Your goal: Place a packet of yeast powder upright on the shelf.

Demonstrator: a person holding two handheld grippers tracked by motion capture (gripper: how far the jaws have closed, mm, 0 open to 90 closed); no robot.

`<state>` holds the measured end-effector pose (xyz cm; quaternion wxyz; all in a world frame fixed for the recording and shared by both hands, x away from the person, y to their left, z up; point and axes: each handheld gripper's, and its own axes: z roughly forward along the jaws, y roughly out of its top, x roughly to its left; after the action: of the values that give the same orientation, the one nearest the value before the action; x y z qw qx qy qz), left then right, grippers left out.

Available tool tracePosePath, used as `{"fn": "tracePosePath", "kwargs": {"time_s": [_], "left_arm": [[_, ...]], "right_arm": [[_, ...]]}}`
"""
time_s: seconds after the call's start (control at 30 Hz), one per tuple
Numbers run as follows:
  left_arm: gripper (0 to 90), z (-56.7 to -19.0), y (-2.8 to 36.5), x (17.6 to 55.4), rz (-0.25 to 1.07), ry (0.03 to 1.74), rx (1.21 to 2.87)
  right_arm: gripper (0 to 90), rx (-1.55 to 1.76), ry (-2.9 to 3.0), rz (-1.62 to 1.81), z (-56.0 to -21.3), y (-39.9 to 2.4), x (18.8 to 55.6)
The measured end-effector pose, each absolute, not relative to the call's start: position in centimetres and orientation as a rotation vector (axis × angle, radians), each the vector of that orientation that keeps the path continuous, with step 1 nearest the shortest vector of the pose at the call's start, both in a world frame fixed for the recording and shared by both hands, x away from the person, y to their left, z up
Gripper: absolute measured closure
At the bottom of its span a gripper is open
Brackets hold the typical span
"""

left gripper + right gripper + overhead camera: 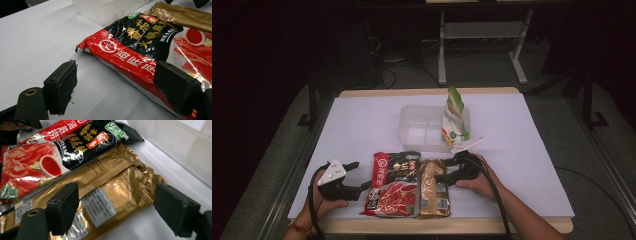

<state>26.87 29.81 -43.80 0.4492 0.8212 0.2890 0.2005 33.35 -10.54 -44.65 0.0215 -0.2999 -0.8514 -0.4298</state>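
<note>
Packets are seen from the high view — a red packet (393,184) and a gold packet (433,188) touching, flanked by the left gripper (362,186) and right gripper (439,177). In the left gripper view, jaws stand apart at the red packet's (140,55) edge. In the right gripper view, jaws are spread wide over the gold packet (110,195) — nothing clamped.

A white-topped table (362,125) with a pale wooden edge stands in a dim room on grey flooring (552,107), black rails running along both its sides, while behind it white metal desk legs (442,45) and tangled dark cables (387,65) fade into near-black shadow.
</note>
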Motion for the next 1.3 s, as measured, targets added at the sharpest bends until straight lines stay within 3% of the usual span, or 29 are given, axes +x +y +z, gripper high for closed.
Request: {"fn": "tracePosePath", "kwargs": {"time_s": [0.4, 0.53, 0.7, 0.8, 0.87, 1.17, 1.3], "left_arm": [[18.6, -43.9, 29.8, 26.9, 0.490, 0.713, 2.038], [18.7, -43.9, 29.7, 26.9, 0.485, 0.709, 2.043], [18.6, -44.0, 29.6, 26.9, 0.479, 0.710, 2.041], [18.7, -43.9, 29.6, 26.9, 0.481, 0.702, 2.045], [18.9, -43.8, 29.7, 27.0, 0.475, 0.710, 2.033], [18.9, -43.8, 29.9, 26.9, 0.474, 0.709, 2.034], [18.9, -43.9, 29.8, 26.9, 0.480, 0.701, 2.048]], "right_arm": [[11.3, -1.024, -2.614, -1.255, -45.3, -9.7, 34.9], [1.9, -1.000, -2.642, -1.230, -45.3, -8.9, 34.8], [1.9, -0.960, -2.707, -1.205, -45.3, -8.2, 34.4], [6.2, -0.950, -2.714, -1.195, -45.2, -8.1, 34.2], [17.2, -0.927, -2.691, -1.209, -45.1, -8.0, 34.0], [48.6, -0.965, -2.589, -1.281, -44.7, -8.8, 34.2], [57.3, -0.992, -2.537, -1.334, -44.4, -9.4, 34.1]]}}
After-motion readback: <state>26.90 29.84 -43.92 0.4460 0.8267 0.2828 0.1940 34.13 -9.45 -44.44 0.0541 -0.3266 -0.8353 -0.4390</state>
